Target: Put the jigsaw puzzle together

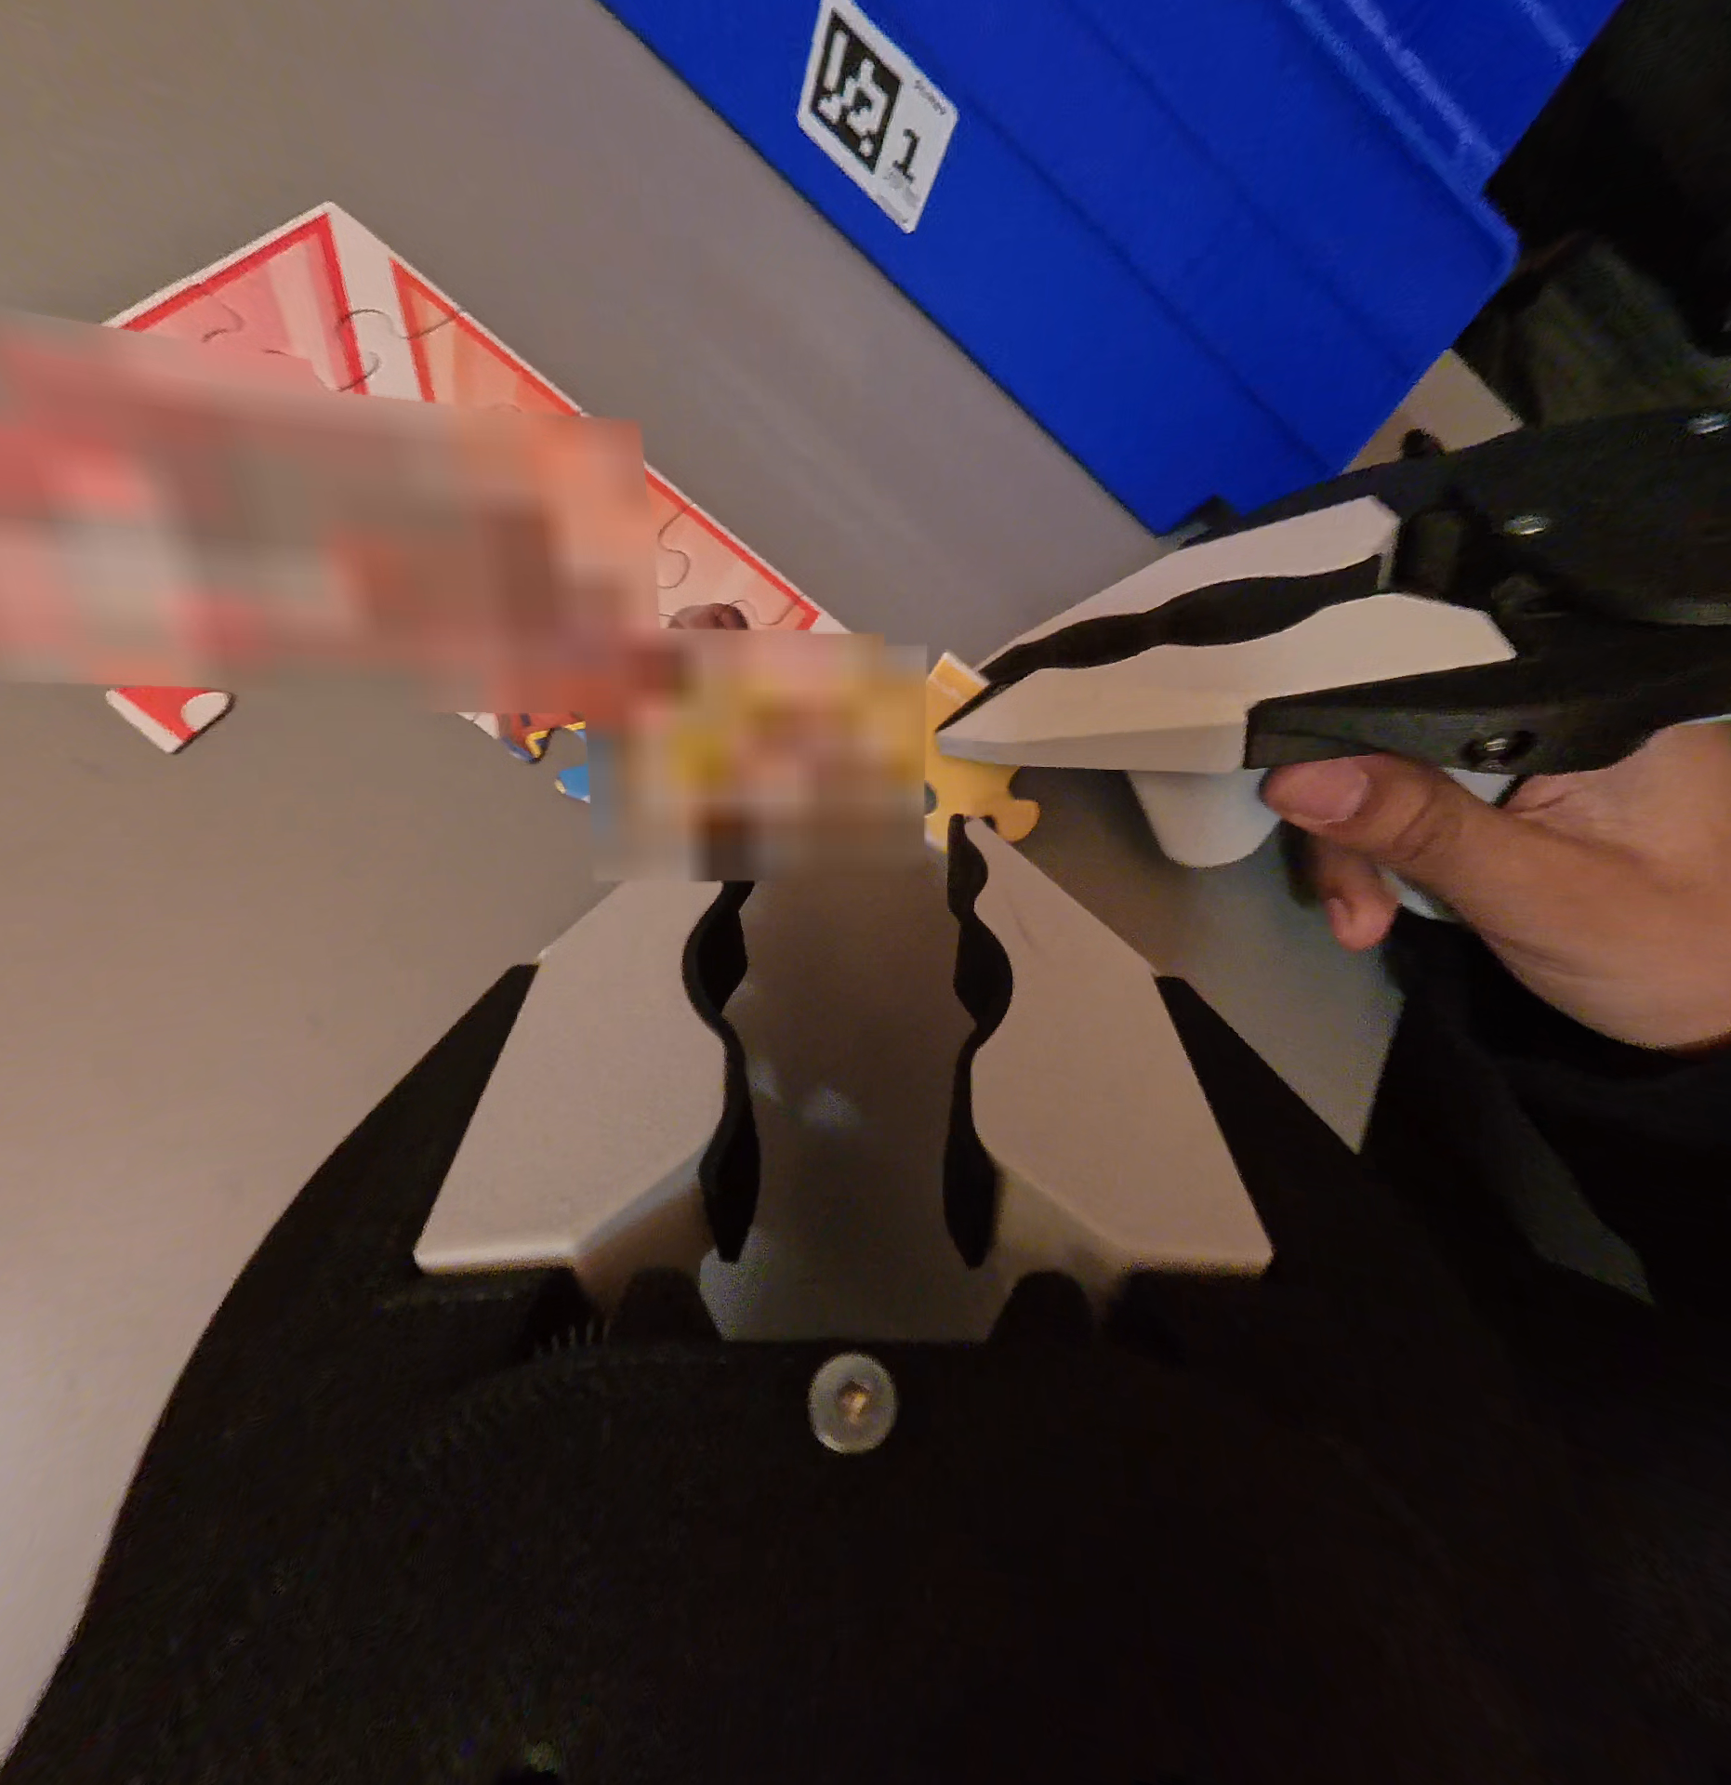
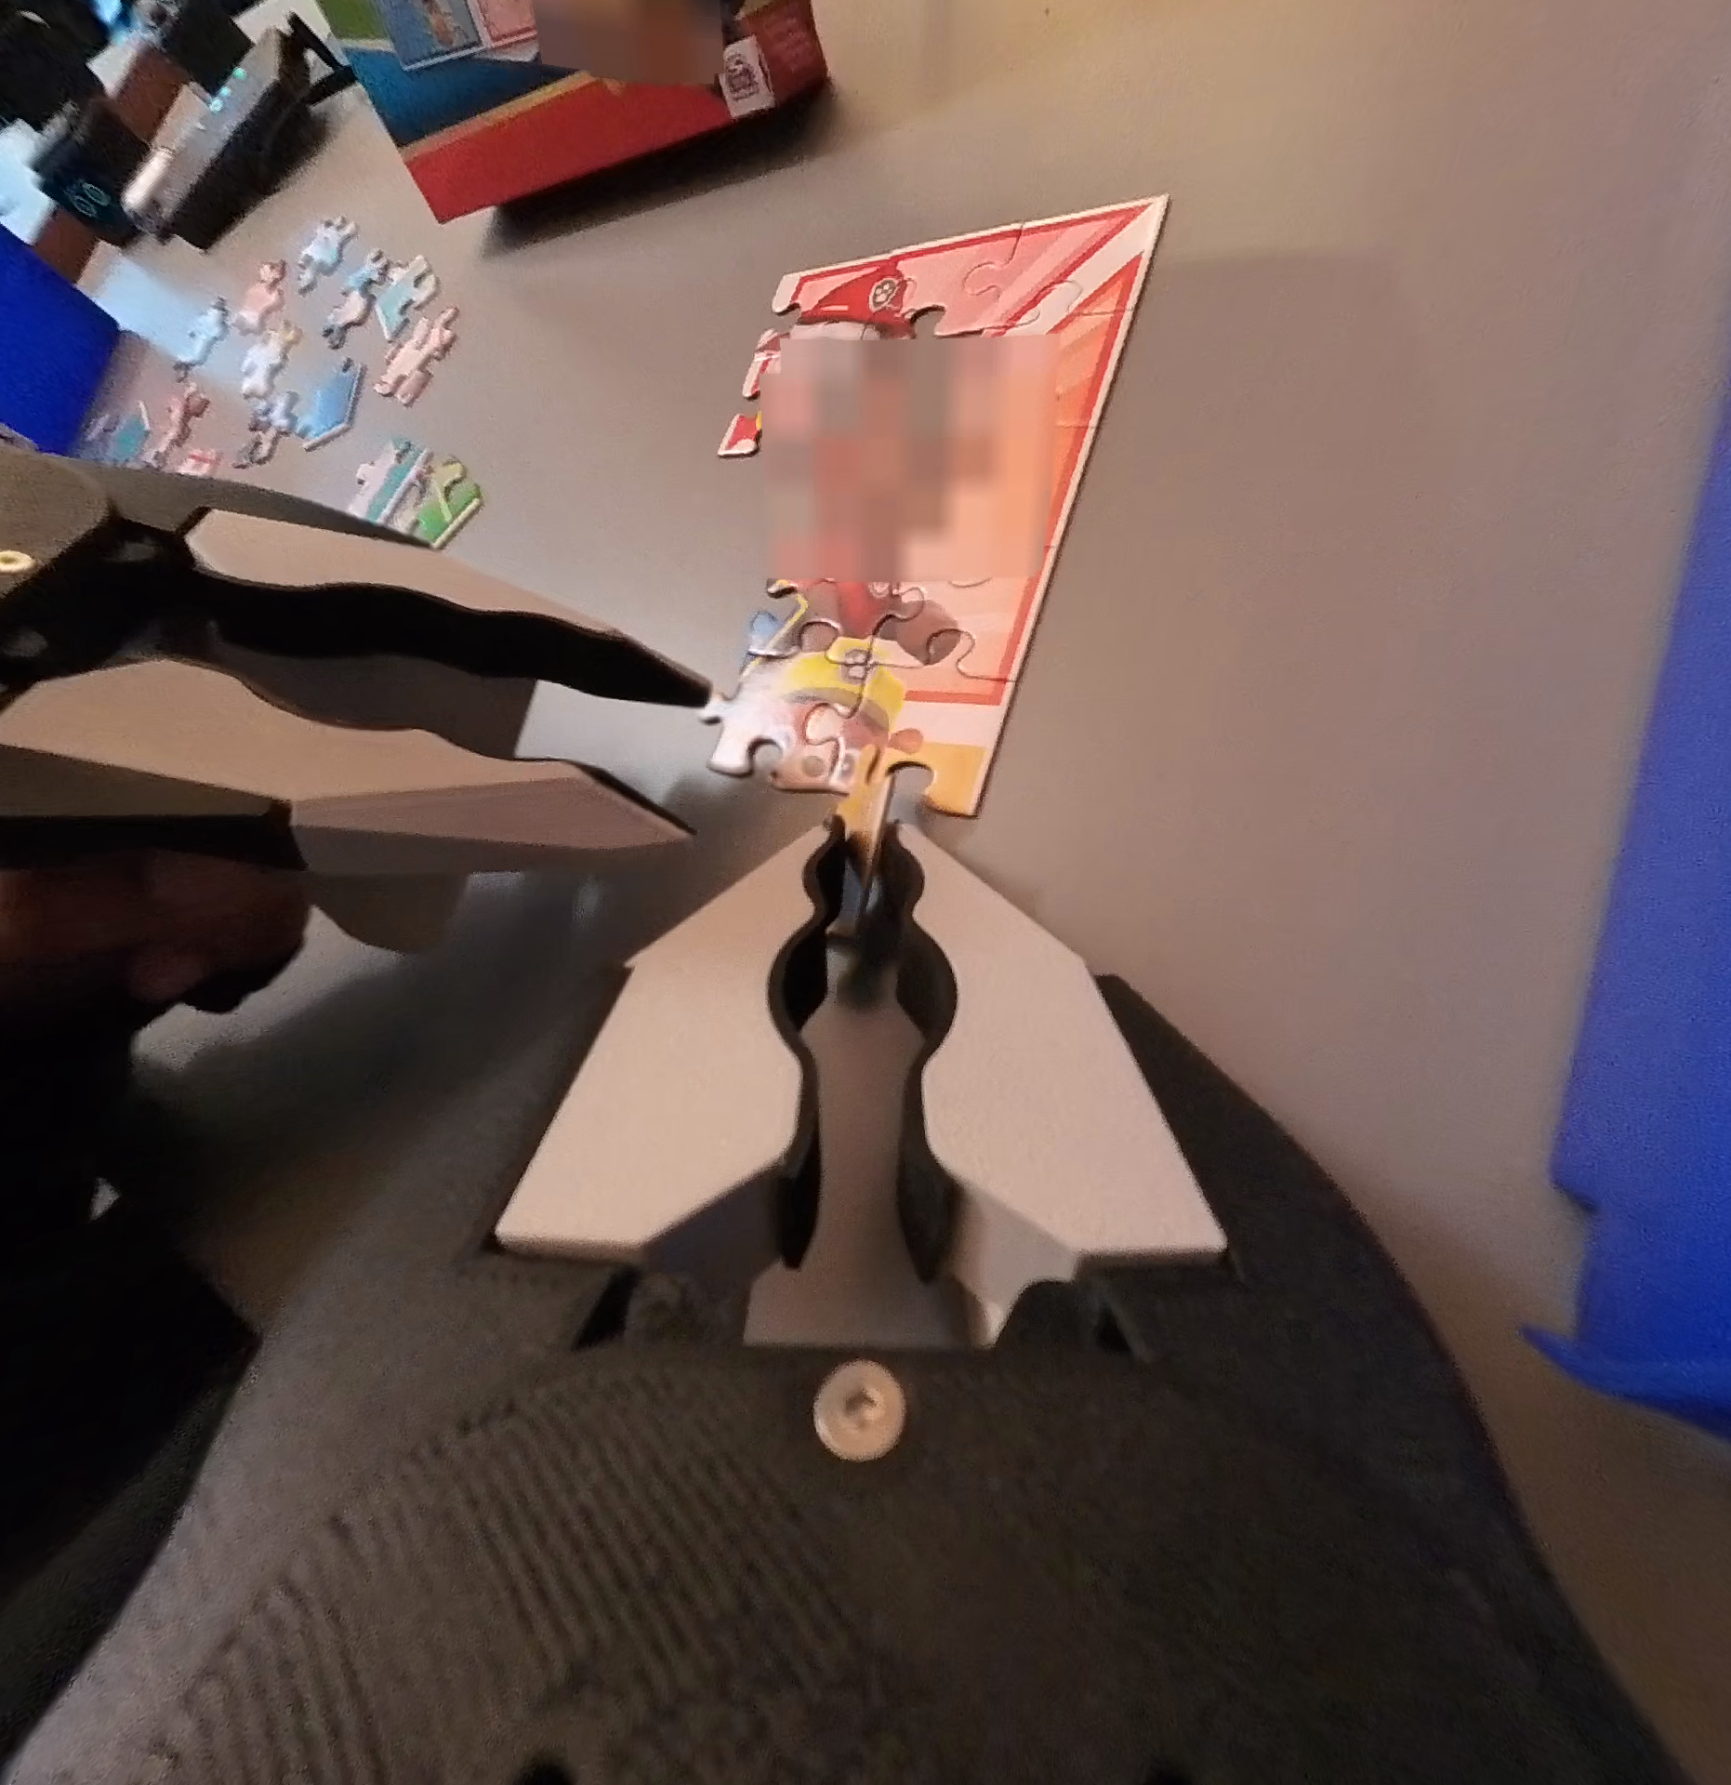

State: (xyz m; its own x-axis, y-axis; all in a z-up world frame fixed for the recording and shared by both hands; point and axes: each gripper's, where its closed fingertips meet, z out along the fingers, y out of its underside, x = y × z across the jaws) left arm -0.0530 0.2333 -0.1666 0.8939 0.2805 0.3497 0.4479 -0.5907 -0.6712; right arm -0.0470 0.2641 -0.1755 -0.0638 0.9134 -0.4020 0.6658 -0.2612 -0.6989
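A partly assembled puzzle (image 2: 1064, 280) with a red border lies flat on the grey table (image 2: 1325, 580); it also shows in the left wrist view (image 1: 408, 319). My right gripper (image 2: 864, 842) is shut on a yellow puzzle piece (image 2: 866, 807), held on edge at the puzzle's near corner. In the left wrist view the right gripper (image 1: 949, 739) comes in from the right with the yellow piece (image 1: 987, 807) at its tips. My left gripper (image 1: 842, 864) is open and empty. In the right wrist view the left gripper (image 2: 697, 763) has its upper fingertip (image 2: 693, 691) touching a pale piece (image 2: 746, 734) at the puzzle's edge.
A blue bin (image 1: 1180, 241) stands just beyond the puzzle and shows at the right in the right wrist view (image 2: 1663, 869). Several loose pieces (image 2: 340, 338) lie at the far left near a red puzzle box (image 2: 601, 126). One loose red piece (image 1: 171, 715) lies beside the puzzle. Only a small space, under 4 cm, lies between the two pairs of fingers.
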